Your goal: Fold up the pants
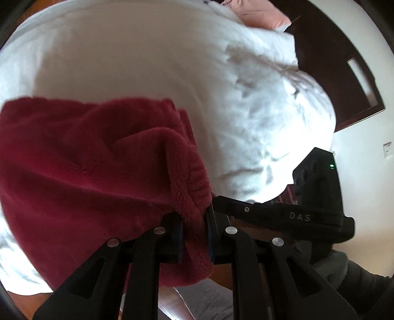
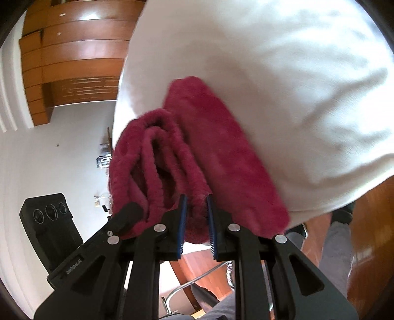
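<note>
The dark red fleece pants (image 1: 93,177) lie in a thick folded bundle on the white bed. My left gripper (image 1: 194,221) is shut on the pants' edge near the elastic waistband. In the right wrist view the pants (image 2: 221,152) show several stacked folded layers. My right gripper (image 2: 197,209) is shut on one layer's edge at the near end. The right gripper's body (image 1: 317,197) shows beside the left one, and the left gripper's body (image 2: 49,221) shows at the left of the right wrist view.
The white bed cover (image 1: 147,61) spreads beyond the pants, with a crumpled white duvet (image 1: 283,118) and a pink pillow (image 1: 261,14) at the far right. A wooden wardrobe (image 2: 73,56) stands beyond the bed's edge. Wooden floor (image 2: 369,233) lies below.
</note>
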`<act>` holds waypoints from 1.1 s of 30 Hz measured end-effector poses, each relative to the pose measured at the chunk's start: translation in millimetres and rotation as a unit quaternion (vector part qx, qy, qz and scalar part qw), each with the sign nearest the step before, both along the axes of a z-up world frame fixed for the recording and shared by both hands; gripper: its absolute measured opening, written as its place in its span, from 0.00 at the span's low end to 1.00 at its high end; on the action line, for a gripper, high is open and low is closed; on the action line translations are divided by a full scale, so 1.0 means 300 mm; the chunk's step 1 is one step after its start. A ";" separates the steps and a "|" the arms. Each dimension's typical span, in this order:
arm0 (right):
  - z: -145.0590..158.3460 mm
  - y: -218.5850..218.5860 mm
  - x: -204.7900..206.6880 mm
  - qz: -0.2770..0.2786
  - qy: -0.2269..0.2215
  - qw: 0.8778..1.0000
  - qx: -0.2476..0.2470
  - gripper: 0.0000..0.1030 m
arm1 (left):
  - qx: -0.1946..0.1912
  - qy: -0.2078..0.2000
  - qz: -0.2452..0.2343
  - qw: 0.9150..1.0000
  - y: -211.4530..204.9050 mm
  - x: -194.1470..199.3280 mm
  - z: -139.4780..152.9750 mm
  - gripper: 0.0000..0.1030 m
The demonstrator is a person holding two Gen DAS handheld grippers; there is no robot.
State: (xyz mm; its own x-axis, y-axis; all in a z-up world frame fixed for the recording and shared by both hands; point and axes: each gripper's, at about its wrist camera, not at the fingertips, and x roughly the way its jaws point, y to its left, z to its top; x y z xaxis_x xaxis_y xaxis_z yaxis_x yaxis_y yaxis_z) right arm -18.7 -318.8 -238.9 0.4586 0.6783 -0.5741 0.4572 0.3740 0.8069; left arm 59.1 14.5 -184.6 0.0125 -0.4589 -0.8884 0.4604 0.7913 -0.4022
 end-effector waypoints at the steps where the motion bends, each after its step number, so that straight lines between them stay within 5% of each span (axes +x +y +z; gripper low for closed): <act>1: -0.014 -0.011 -0.008 0.001 0.006 1.000 -0.006 0.16 | 0.003 0.001 0.002 1.000 -0.009 -0.001 -0.017 0.14; 4: -0.007 -0.025 -0.006 0.010 0.013 0.999 -0.045 0.18 | 0.022 -0.007 0.007 1.000 -0.034 -0.004 -0.065 0.16; 6: 0.033 -0.032 0.014 0.014 0.008 0.998 -0.063 0.32 | 0.031 -0.014 0.010 0.999 -0.040 -0.005 -0.081 0.16; 7: 0.057 -0.048 0.028 0.013 0.001 0.997 -0.074 0.47 | 0.033 -0.017 0.011 0.999 -0.043 -0.008 -0.088 0.16; 9: 0.090 -0.078 0.076 0.013 -0.020 0.997 -0.079 0.56 | 0.038 -0.024 0.012 0.999 -0.045 -0.017 -0.094 0.17; 14: 0.101 -0.064 0.250 0.044 -0.058 0.997 -0.007 0.70 | 0.045 -0.045 0.019 0.998 -0.047 -0.048 -0.089 0.23; 18: 0.059 -0.001 0.402 0.087 -0.044 0.995 0.011 0.76 | 0.042 -0.046 0.034 0.997 -0.030 -0.061 -0.092 0.24; 24: 0.017 0.118 0.519 0.149 -0.011 0.987 -0.053 0.74 | 0.038 -0.046 0.052 0.997 -0.019 -0.072 -0.096 0.24; 26: 0.027 0.149 0.526 0.167 -0.025 0.984 -0.057 0.45 | 0.038 -0.044 0.056 0.997 -0.012 -0.074 -0.097 0.24; 28: 0.054 0.201 0.492 0.179 -0.028 0.981 -0.069 0.34 | 0.037 -0.040 0.057 0.997 -0.011 -0.076 -0.099 0.24; 33: 0.169 0.121 0.440 0.142 -0.059 0.985 -0.079 0.29 | 0.004 -0.042 0.035 0.999 -0.058 -0.081 -0.030 0.24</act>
